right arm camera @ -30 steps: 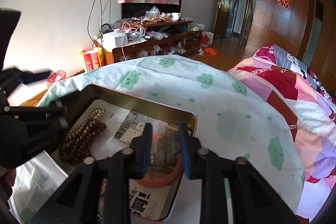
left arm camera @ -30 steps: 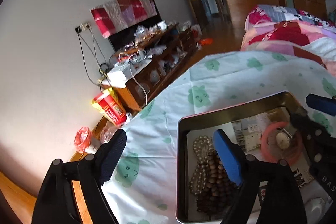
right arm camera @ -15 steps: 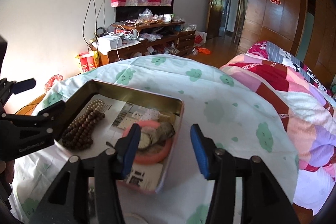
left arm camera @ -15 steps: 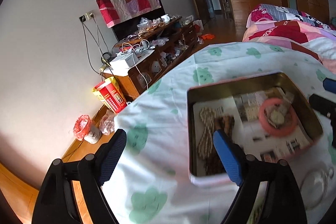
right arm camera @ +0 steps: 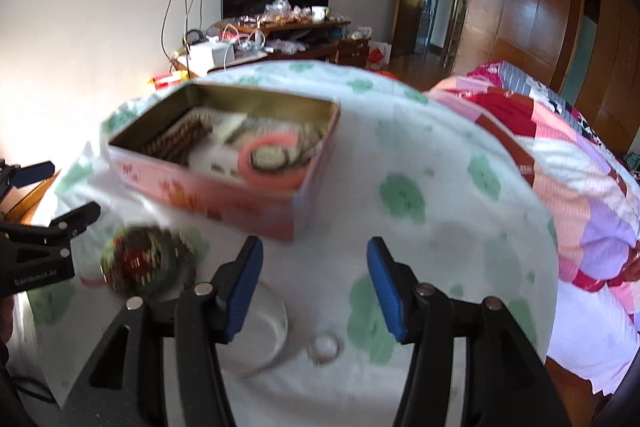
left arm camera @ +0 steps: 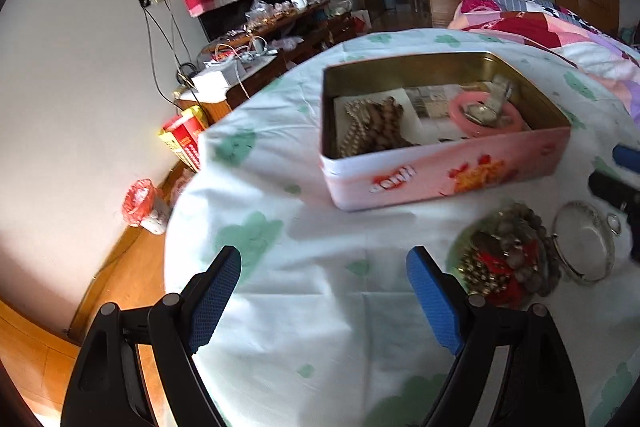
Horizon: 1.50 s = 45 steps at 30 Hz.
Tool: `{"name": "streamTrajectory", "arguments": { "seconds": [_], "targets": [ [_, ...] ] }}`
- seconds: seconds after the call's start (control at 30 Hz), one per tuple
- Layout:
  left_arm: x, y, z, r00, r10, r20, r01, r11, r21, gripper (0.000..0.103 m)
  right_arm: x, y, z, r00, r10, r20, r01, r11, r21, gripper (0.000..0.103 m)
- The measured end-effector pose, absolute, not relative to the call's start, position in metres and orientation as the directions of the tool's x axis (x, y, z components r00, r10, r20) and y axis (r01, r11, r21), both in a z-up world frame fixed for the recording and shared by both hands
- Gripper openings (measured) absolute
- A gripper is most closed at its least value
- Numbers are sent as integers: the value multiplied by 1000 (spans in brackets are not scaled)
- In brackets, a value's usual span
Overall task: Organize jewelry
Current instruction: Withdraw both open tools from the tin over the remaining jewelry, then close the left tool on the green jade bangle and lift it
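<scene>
The open pink rectangular tin (left arm camera: 440, 171), gold inside, sits upper centre, holding brown bead strands (left arm camera: 380, 131) and a pink bangle (left arm camera: 486, 115). Both the left gripper (left arm camera: 324, 291) and the right gripper (right arm camera: 314, 283) are empty, jaws wide, the right's just having been opening.

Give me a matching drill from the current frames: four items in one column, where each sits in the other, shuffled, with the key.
Items:
1. pink bangle
2. brown bead string
3. bead pile
4. small ring

Places:
A. on the sheet in front of the tin, beside the right finger of the left gripper
B. in the pink tin, at the end towards the left gripper
C. on the sheet, between the fingers of the right gripper
D. in the tin, at the end towards the right gripper

Pairs: 1-D, 2-B, 3-A, 4-C
</scene>
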<state>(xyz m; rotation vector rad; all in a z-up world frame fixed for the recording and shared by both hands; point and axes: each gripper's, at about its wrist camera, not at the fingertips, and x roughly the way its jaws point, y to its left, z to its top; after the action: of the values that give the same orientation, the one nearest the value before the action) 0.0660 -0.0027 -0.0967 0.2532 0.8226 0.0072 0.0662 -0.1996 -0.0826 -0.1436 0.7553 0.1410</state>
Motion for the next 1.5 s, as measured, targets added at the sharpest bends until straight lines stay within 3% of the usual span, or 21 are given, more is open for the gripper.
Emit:
{"name": "streamTrajectory", "arguments": {
  "seconds": [0.8, 0.83, 0.87, 0.9, 0.93, 0.97, 1.0, 1.17, 1.5],
  "targets": [
    [63, -33, -104, 667, 19, -744, 196, 960, 200, 85, 57, -195, -97, 688, 71, -722, -208, 973, -102, 57],
    [63, -34, -105, 665, 10, -746, 202, 960, 193, 82, 58, -194, -97, 688, 72, -722, -210, 972, -103, 57],
    [63, -34, -106, 659, -5, -752, 213, 960, 180, 70, 58, -195, -97, 688, 72, -722, -208, 973, -102, 57],
    [63, -35, -107, 653, -31, -757, 230, 960, 160, 64, 57, -195, -96, 688, 72, -722, -207, 973, -100, 57],
    [63, -37, -106, 650, -40, -759, 240, 958, 155, 51, 58, -194, -97, 688, 74, -722, -208, 973, -98, 57],
    [64, -38, -107, 642, -47, -766, 253, 955, 153, 27, 58, -195, -97, 687, 76, -722, -208, 973, -95, 57],
    [65, -40, -109, 625, -63, -778, 271, 952, 141, 14, 58, -195, -97, 687, 77, -722, -208, 974, -94, 57],
    [62, -32, -107, 608, -122, -784, 283, 956, 71, 11, 60, -199, -97, 680, 95, -727, -203, 977, -62, 57],
    [51, -7, -62, 686, -177, -706, 255, 967, 6, 11, 62, -211, -95, 689, 107, -717, -150, 989, 4, 57]
  ]
}}
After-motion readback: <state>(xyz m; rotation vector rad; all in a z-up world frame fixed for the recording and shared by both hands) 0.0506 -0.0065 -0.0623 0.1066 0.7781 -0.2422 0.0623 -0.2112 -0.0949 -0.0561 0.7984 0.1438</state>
